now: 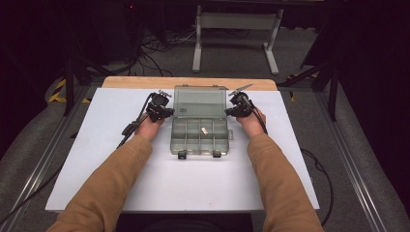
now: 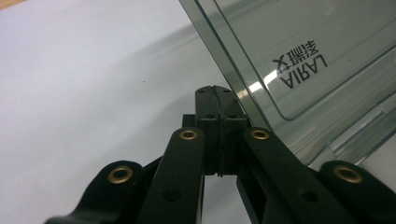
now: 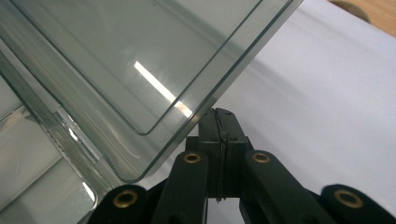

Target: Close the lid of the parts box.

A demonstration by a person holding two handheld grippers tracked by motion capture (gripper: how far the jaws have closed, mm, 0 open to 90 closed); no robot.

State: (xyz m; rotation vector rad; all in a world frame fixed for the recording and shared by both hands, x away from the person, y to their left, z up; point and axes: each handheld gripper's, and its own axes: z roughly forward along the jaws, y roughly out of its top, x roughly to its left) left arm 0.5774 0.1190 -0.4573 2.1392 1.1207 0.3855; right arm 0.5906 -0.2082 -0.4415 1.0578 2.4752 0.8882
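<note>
White table (image 1: 121, 188) cover over a wooden top, person seated at the near edge, both forearms in tan sleeves reaching forward.

Clear compartment box (image 1: 199, 137) lies mid-table, between the two hands. Its lid (image 1: 200, 102) stands raised at the far side — tilted back, hinge away from the person, two dark latches at the near rim. Printed lettering shows through the lid in the left gripper view (image 2: 303, 65). One small pale piece (image 1: 204, 130) lies in a middle compartment; the other compartments look bare, though the picture is too coarse to be sure.

Left gripper (image 1: 166, 112) sits just beside the lid's left edge; in its own view the jaws are pressed together with nothing between them, tips right at the lid's side edge (image 2: 233, 88) — touching or a hair apart, cannot tell. Right gripper (image 1: 229, 111) mirrors it at the lid's right edge; jaws likewise closed and empty, tips close under the lid's corner (image 3: 196, 112).

Judgement: step in hand is working the lid, with the closed tips used as pushers on either side. Whether it is going up or coming down cannot be read from one instant. The next move calls for even pressure from both sides so the lid swings on its hinge without skewing or dragging the box across the table.
</note>
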